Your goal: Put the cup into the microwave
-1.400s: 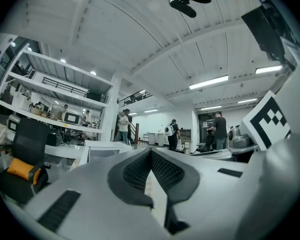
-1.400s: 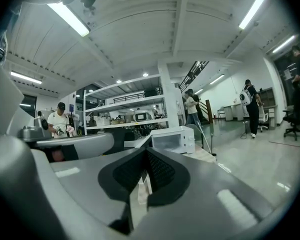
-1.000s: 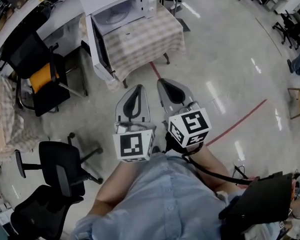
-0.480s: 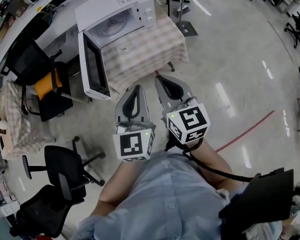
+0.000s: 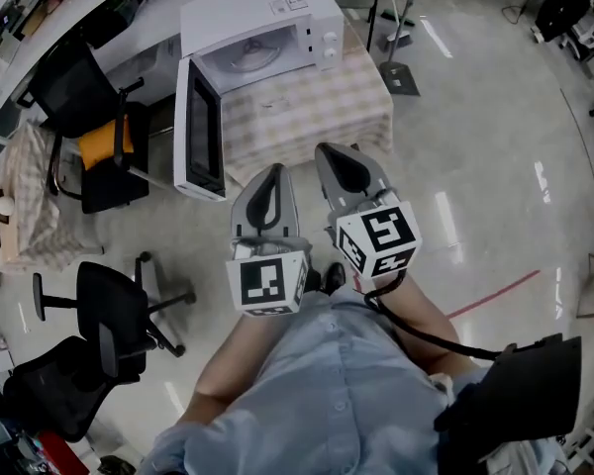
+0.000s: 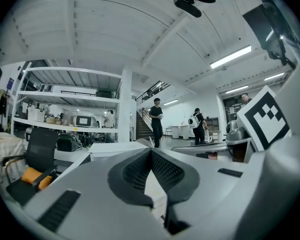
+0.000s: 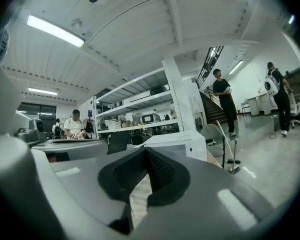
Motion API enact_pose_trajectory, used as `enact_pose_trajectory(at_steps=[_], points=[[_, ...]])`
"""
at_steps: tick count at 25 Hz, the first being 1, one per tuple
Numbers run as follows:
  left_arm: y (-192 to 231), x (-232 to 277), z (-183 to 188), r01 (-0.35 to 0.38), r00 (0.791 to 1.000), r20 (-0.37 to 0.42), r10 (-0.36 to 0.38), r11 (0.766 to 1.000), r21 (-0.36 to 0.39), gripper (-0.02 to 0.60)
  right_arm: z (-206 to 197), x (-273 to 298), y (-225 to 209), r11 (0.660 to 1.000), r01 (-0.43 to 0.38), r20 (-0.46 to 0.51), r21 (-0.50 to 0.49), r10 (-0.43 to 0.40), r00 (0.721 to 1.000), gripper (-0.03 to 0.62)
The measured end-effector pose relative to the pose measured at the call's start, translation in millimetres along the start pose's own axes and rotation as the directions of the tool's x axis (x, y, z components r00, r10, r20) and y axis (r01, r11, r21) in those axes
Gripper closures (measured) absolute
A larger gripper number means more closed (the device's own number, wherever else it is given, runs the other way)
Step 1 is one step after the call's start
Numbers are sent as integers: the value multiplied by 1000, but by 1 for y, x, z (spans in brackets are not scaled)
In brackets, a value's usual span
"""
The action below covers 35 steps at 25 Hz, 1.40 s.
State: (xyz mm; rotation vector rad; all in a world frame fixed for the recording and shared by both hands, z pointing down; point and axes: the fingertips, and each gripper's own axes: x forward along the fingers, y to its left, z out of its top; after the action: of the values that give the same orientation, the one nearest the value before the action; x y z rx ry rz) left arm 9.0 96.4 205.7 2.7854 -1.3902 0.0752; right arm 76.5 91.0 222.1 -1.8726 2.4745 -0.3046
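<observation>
A white microwave [image 5: 267,23] stands on a table with a checked cloth [image 5: 307,107]. Its door [image 5: 200,132] hangs open to the left, and a glass turntable shows inside. No cup appears in any view. Side by side in front of the person, my left gripper [image 5: 270,170] and right gripper [image 5: 335,150] point at the table's near edge. In the left gripper view the left gripper [image 6: 151,151] is shut with nothing between its jaws. The right gripper [image 7: 146,151] is likewise shut and empty, with the microwave [image 7: 185,139] just beyond its tip.
Left of the table stand a black chair with an orange cushion [image 5: 89,132] and, nearer, black office chairs [image 5: 109,310]. A pole stand's base [image 5: 401,77] sits right of the table. A red line [image 5: 495,293] crosses the floor. People [image 6: 156,119] stand far off.
The person has walked closer. The table and open microwave now lie nearer to both gripper tips, which reach the table's near edge. Both grippers stay shut and empty.
</observation>
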Motion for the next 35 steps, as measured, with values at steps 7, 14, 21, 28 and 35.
enact_pose_trajectory(at_steps=[7, 14, 21, 28, 35], points=[[29, 27, -16, -62, 998, -2, 62, 998, -30, 581, -4, 39, -9, 998, -56, -9, -32, 56, 998, 592], [57, 80, -23, -79, 997, -15, 78, 995, -64, 581, -7, 87, -36, 998, -52, -43, -47, 50, 998, 592], [89, 140, -37, -76, 997, -32, 73, 994, -84, 581, -20, 147, -65, 998, -53, -92, -45, 48, 995, 591], [113, 190, -46, -72, 996, -58, 67, 993, -93, 581, -24, 195, -94, 999, -47, -117, -26, 44, 992, 591], [142, 222, -51, -95, 993, -80, 87, 990, -102, 581, -23, 242, -98, 995, -95, -119, -9, 94, 989, 583]])
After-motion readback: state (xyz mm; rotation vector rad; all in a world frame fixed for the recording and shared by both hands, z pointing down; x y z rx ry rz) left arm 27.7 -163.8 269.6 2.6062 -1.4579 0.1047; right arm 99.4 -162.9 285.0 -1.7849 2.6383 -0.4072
